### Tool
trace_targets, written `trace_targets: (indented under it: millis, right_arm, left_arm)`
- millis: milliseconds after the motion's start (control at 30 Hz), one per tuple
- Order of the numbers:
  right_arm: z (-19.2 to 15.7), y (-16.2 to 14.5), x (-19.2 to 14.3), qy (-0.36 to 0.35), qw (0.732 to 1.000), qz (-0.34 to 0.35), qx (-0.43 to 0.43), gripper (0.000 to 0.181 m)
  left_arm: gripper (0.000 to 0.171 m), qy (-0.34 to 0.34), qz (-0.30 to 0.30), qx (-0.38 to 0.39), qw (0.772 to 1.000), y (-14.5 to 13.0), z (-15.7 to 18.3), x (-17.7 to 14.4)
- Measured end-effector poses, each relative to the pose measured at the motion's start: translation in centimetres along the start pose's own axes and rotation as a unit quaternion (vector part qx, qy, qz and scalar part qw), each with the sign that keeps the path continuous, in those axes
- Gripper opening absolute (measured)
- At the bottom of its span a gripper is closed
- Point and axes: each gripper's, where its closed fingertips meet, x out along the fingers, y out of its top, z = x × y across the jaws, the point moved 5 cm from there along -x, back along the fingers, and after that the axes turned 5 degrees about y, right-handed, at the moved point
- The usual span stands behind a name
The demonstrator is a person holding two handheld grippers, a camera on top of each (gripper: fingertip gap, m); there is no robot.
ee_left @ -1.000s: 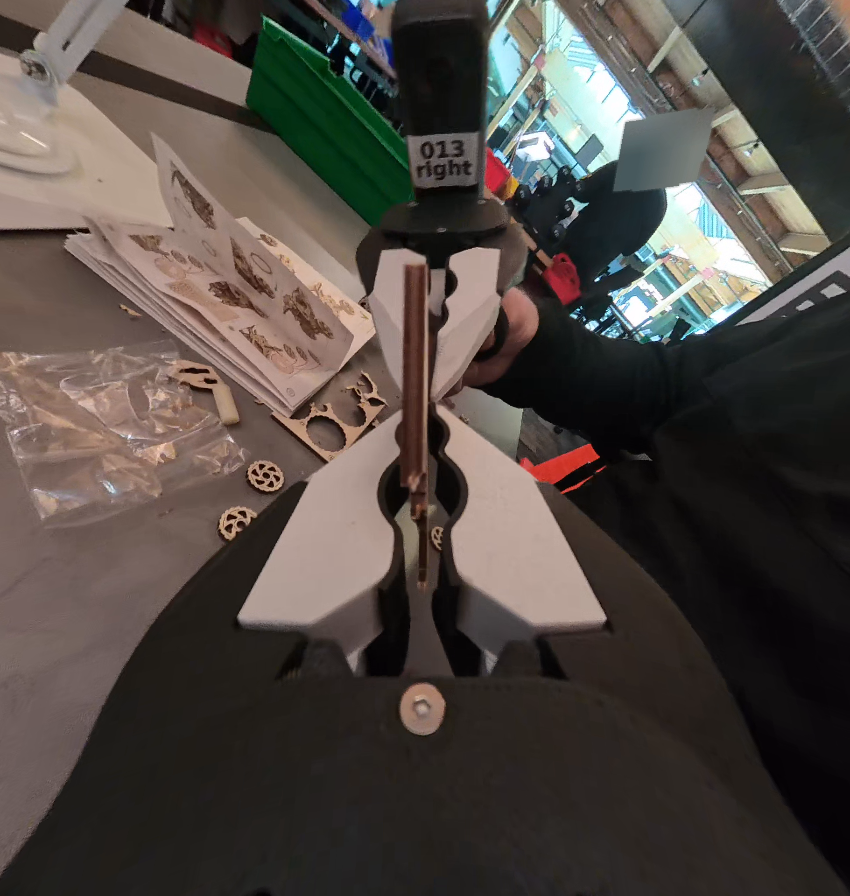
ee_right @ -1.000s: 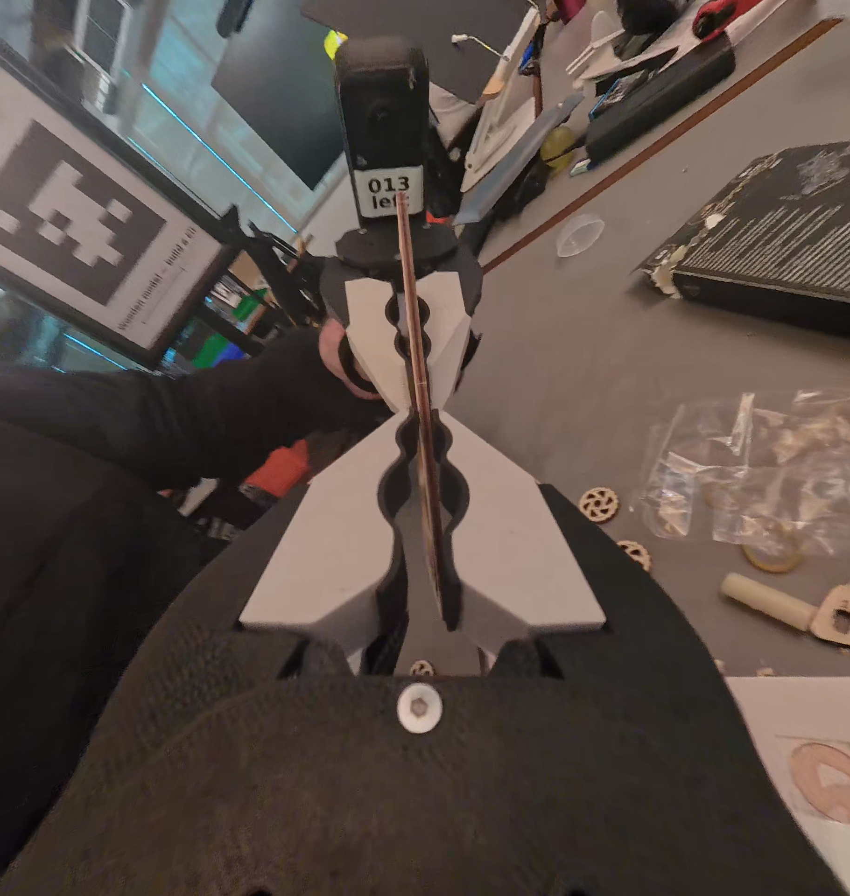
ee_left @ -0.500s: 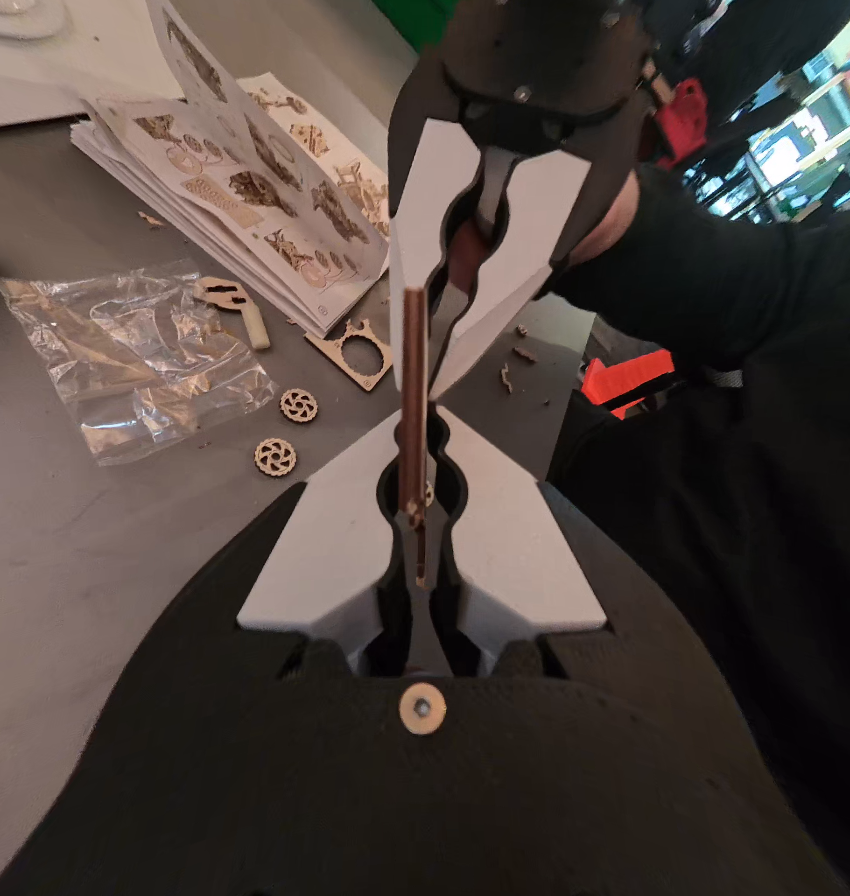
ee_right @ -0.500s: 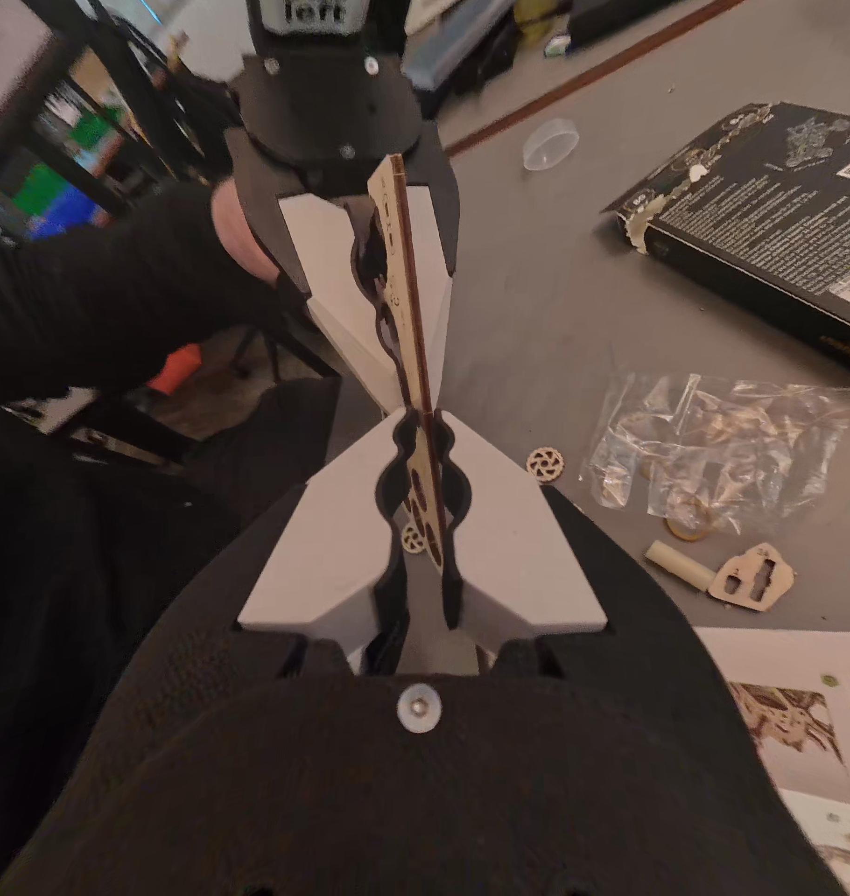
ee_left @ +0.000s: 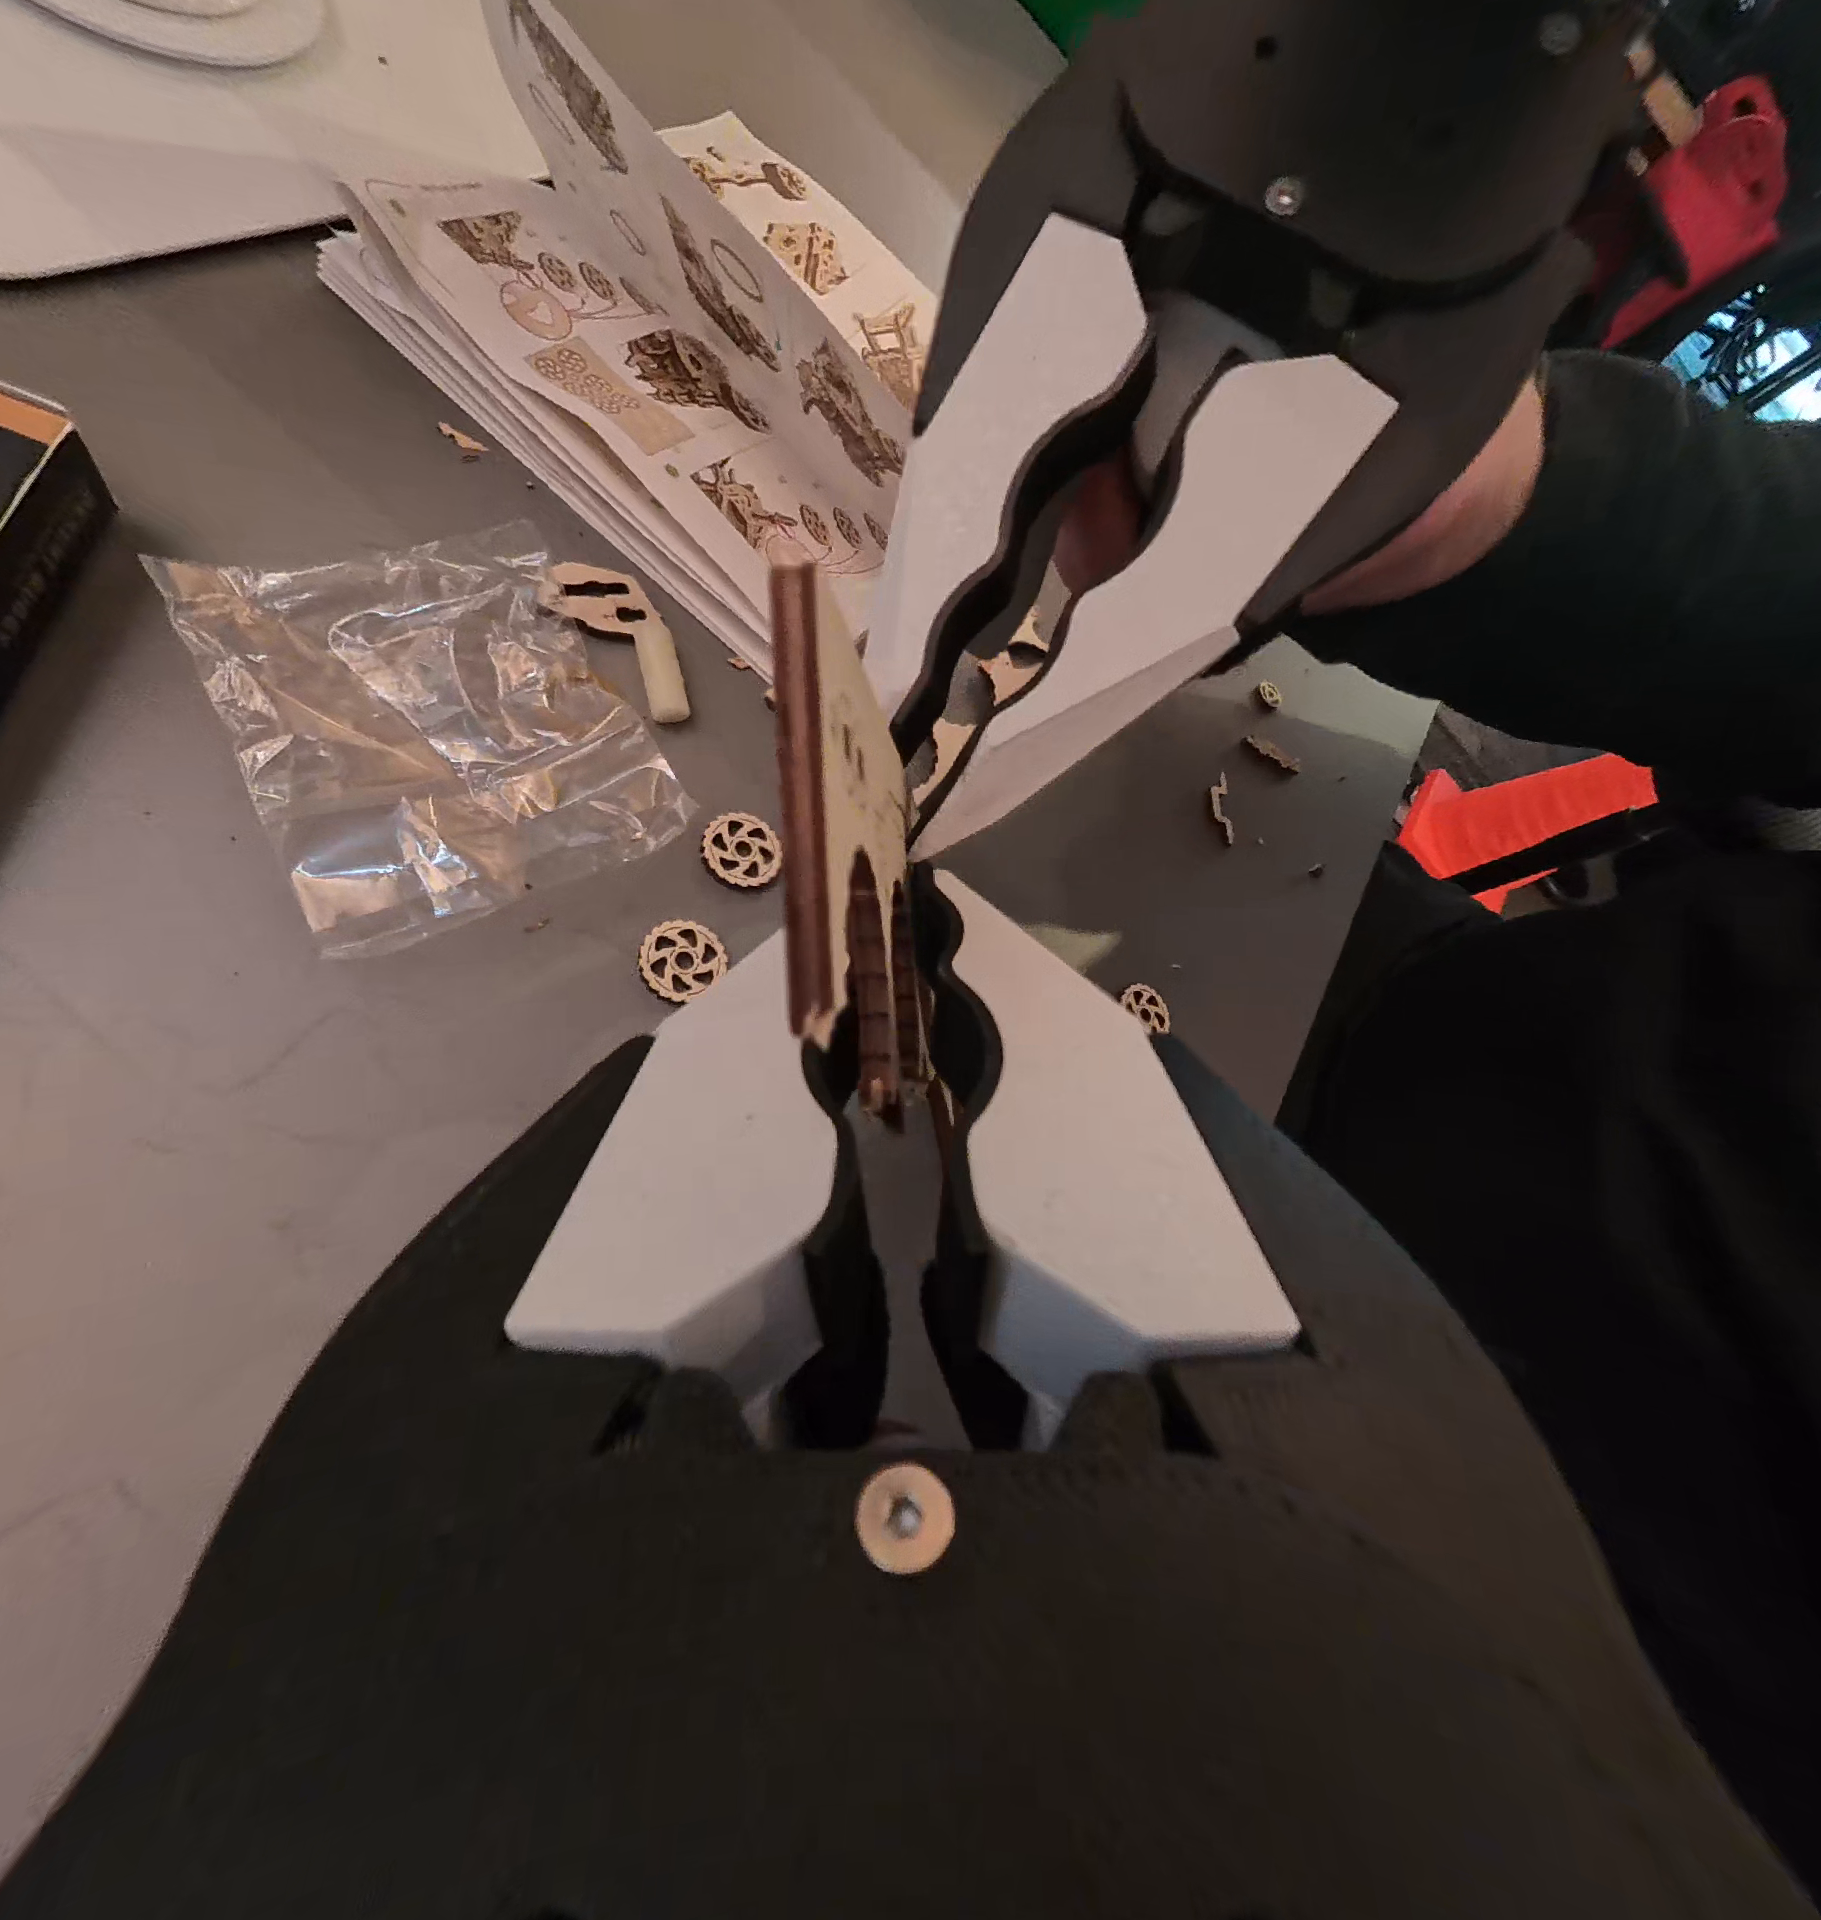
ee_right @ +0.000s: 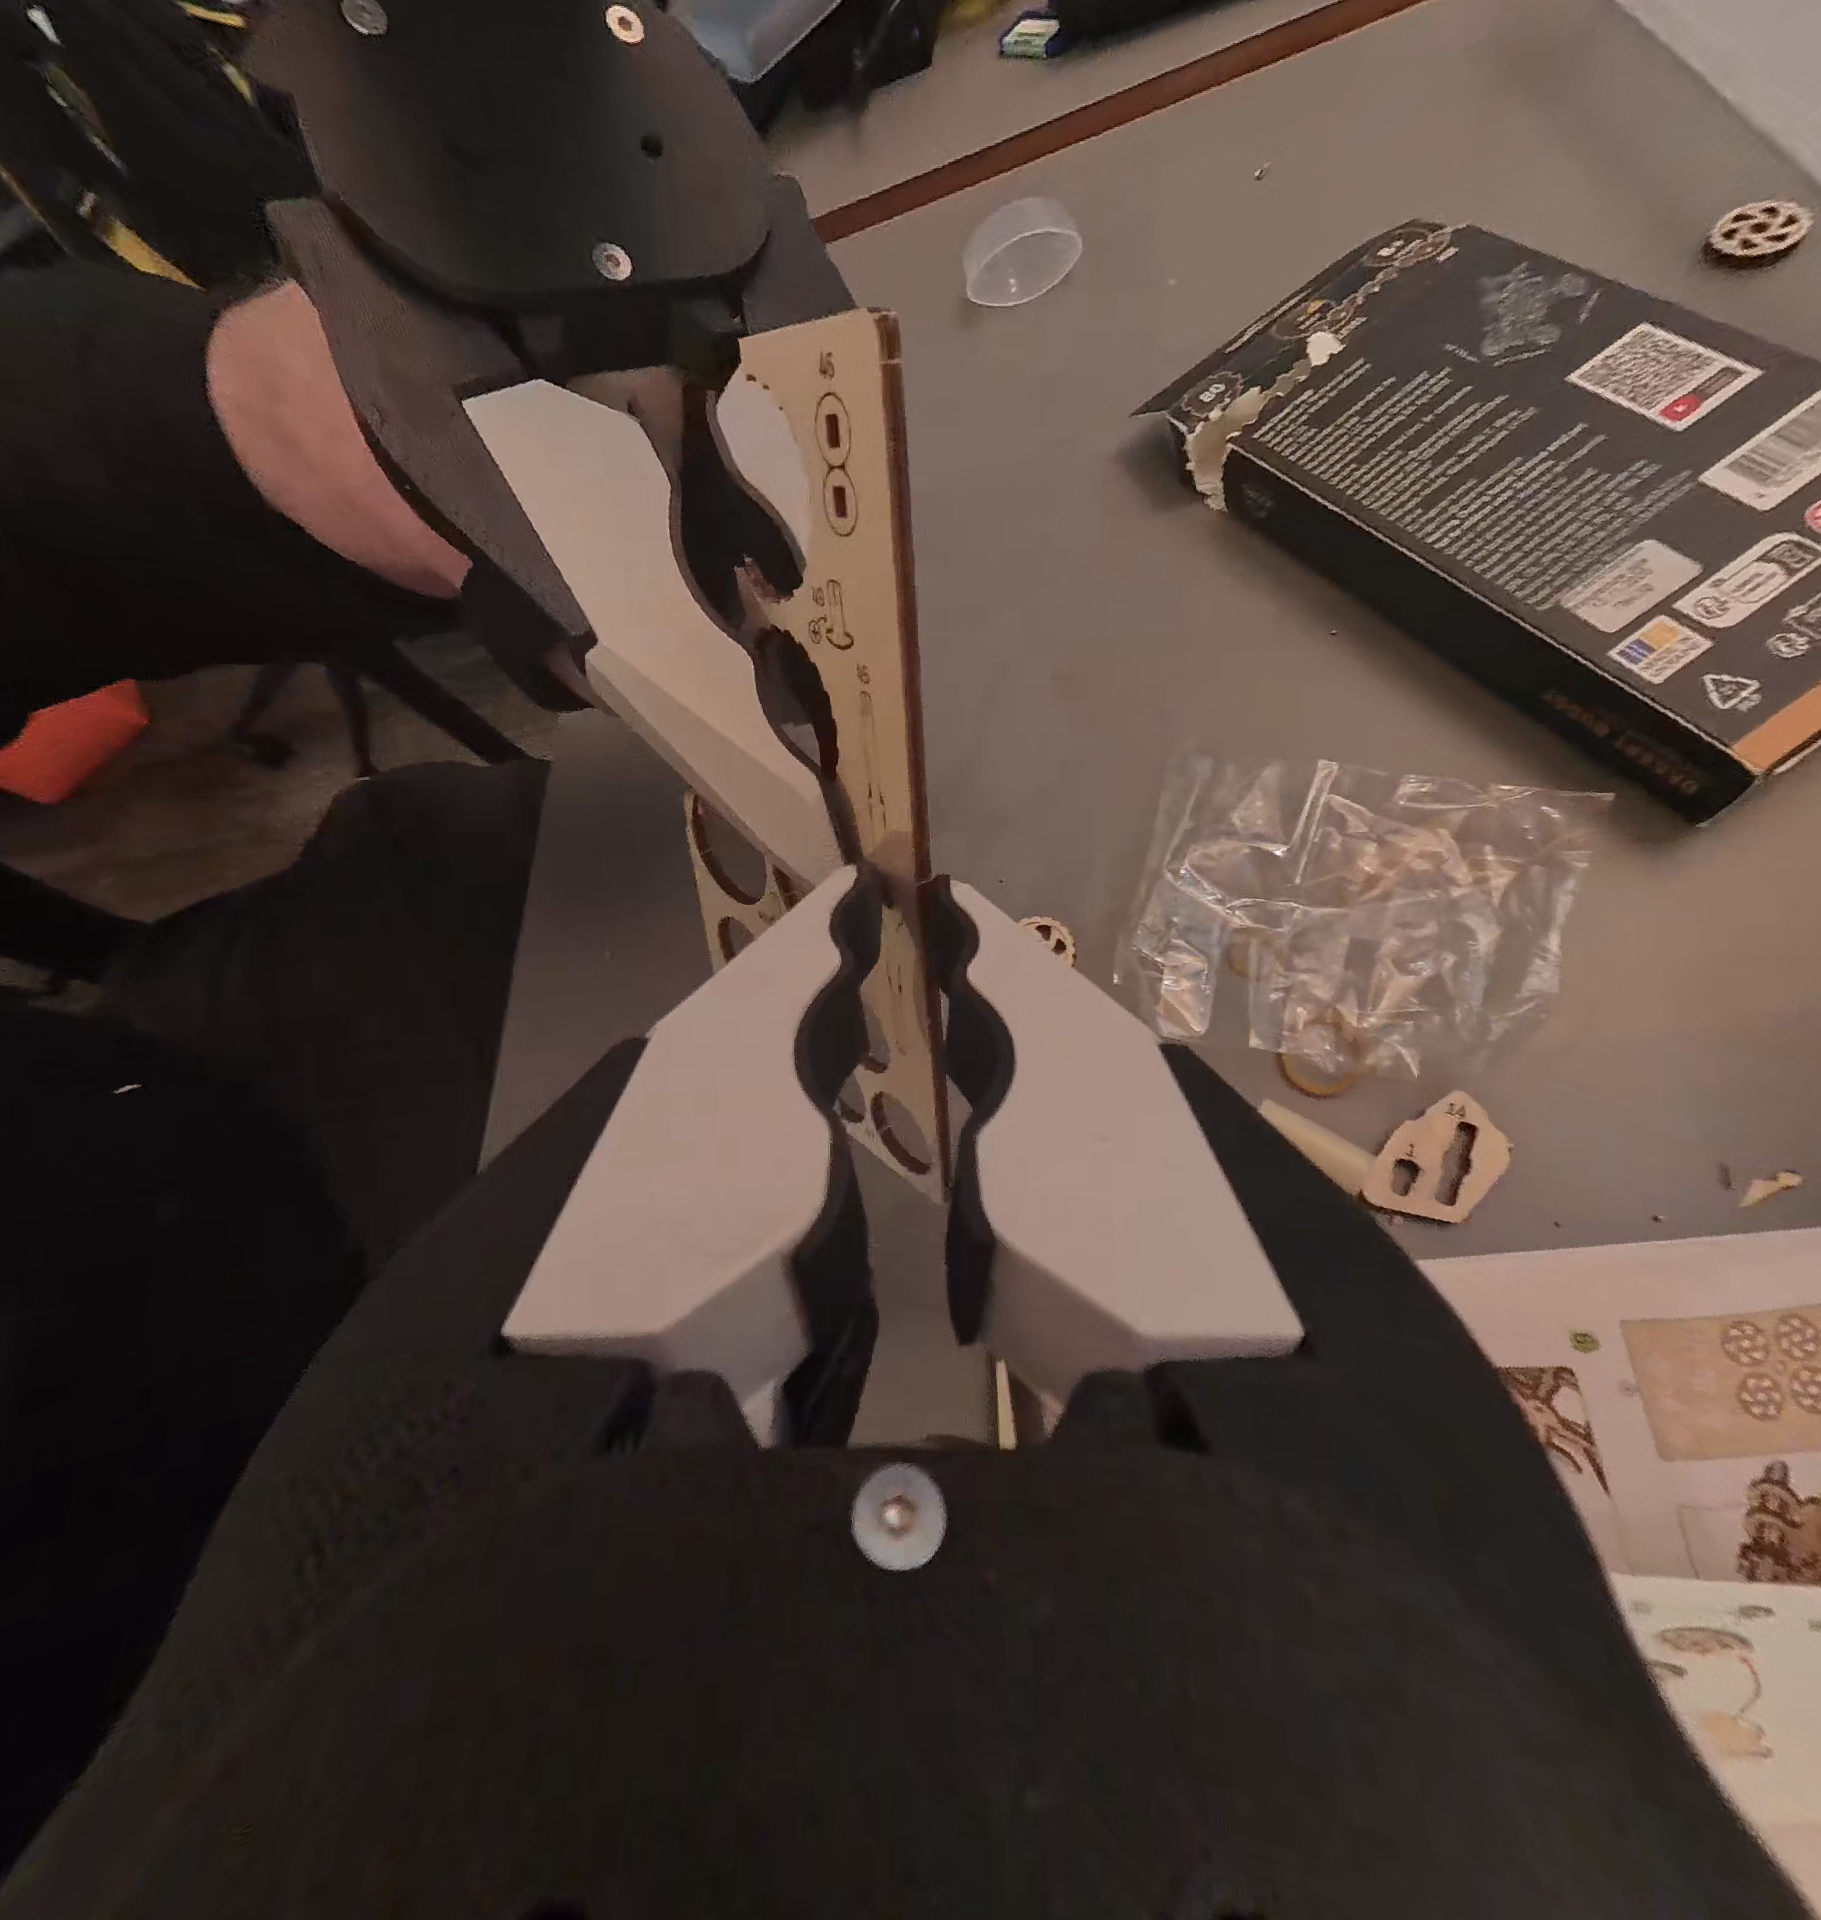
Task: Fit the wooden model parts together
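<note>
Both my grippers, left (ee_left: 901, 997) and right (ee_right: 901, 997), pinch one thin pale plywood sheet (ee_right: 870, 582) edge-on, laser-cut holes and part outlines showing, held above the desk (ee_right: 1072, 623).

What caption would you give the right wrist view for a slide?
Both grippers, right and left, clamp a wooden sheet edge-on above a grey table strewn with model parts.
</note>
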Motion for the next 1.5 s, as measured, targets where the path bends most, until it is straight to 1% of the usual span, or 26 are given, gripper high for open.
trace_targets:
  millis: [100, 200, 233, 300, 333, 400, 467, 533, 567, 667, 833, 867, 900, 967, 1000, 1067, 1167, 1300, 1400, 1433, 1500]
  right_arm:
    - [-0.1, 0.0, 0.0, -0.043, 0.999, 0.0, -0.016, 0.007]
    - [-0.1, 0.4, -0.2, -0.056, 0.998, 0.019, -0.031, 0.008]
    - [-0.3, 0.5, -0.3, -0.032, 0.999, 0.021, -0.038, 0.008]
    - [-0.2, 0.4, -0.5, 0.035, 0.999, 0.022, 0.011, 0.007]
    - [-0.2, 0.4, -0.6, 0.05, 0.998, 0.026, 0.011, 0.006]
    - [-0.3, 0.0, -0.4, 0.064, 0.998, 0.008, 0.004, 0.005]
    - [-0.5, 0.0, -0.4, 0.077, 0.997, 0.005, -0.008, 0.004]
    - [-0.3, 0.2, -0.6, 0.1, 0.995, 0.023, 0.013, 0.003]
    - [-0.2, 0.1, -0.5, 0.107, 0.994, 0.024, 0.02, 0.003]
    - [0.0, -0.6, 0.0, 0.082, 0.996, 0.007, 0.023, 0.003]
    - [0.4, -1.0, 0.2, 0.003, 1.0, -0.009, 0.017, 0.004]
    - [0.6, -1.0, 0.4, -0.02, 1.0, -0.01, 0.011, 0.002]
    - [0.7, -1.4, 0.7, -0.04, 0.999, -0.026, 0.006, 0.003]
    - [0.6, -1.3, 0.8, -0.071, 0.997, -0.02, -0.013, 0.003]
    - [0.6, -1.3, 0.7, -0.062, 0.998, -0.015, -0.007, 0.003]
    - [1.1, -1.2, 0.6, -0.049, 0.999, -0.003, 0.01, 0.004]
    - [1.0, -1.2, 0.7, -0.044, 0.999, -0.02, 0.01, 0.004]
    - [1.2, -1.4, 0.2, -0.026, 0.999, -0.019, 0.023, 0.006]
    - [1.3, -1.3, -0.6, -0.023, 0.999, -0.026, 0.027, 0.002]
    - [1.3, -1.3, -0.7, -0.02, 0.999, -0.024, 0.028, 0.005]
    - [1.1, -1.3, -0.7, -0.007, 0.999, -0.028, 0.029, 0.008]
  left_arm:
    - [0.001, 0.017, 0.006, -0.006, 1.0, 0.1, -0.1, 0.1]
    - [0.0, 0.024, 0.018, -0.005, 1.0, 0.5, -0.2, -0.1]
    - [0.001, 0.004, 0.018, -0.006, 1.0, 0.5, 0.0, -0.3]
    - [0.001, -0.012, 0.012, 0.014, 1.0, 0.4, 0.3, -0.4]
    - [0.001, -0.022, 0.013, 0.015, 1.0, 0.4, 0.3, -0.4]
    - [0.001, -0.043, 0.002, 0.013, 0.999, 0.1, 0.3, -0.3]
    - [0.001, -0.057, 0.005, 0.011, 0.998, 0.0, 0.4, -0.4]
    - [0.001, -0.063, 0.018, 0.012, 0.998, 0.2, 0.3, -0.5]
    - [0.001, -0.06, 0.015, 0.016, 0.998, 0.1, 0.3, -0.4]
    - [0.001, -0.054, 0.002, 0.012, 0.998, -0.4, 0.1, 0.0]
    - [0.001, -0.023, 0.005, -0.002, 1.0, -0.5, -0.3, 0.8]
    - [0.003, -0.022, 0.002, -0.001, 1.0, -0.5, -0.1, 1.0]
    - [0.004, -0.008, -0.009, 0.005, 1.0, -0.8, -0.2, 1.3]
    - [0.002, -0.005, -0.003, -0.016, 1.0, -0.7, -0.5, 1.2]
    - [0.002, -0.011, 0.005, -0.028, 1.0, -0.7, -0.6, 1.2]
    - [0.003, -0.01, 0.014, -0.019, 1.0, -0.5, -0.9, 1.2]
    - [0.003, -0.048, 0.014, -0.054, 0.997, -0.9, -1.2, 1.3]
    - [0.002, -0.053, 0.029, -0.062, 0.996, -0.9, -1.3, 1.3]
    - [0.003, -0.064, 0.033, -0.072, 0.995, -1.1, -1.6, 1.4]
    - [0.002, -0.078, 0.037, -0.077, 0.993, -1.1, -1.5, 1.4]
    - [0.003, -0.073, 0.036, -0.074, 0.994, -1.2, -1.8, 1.3]
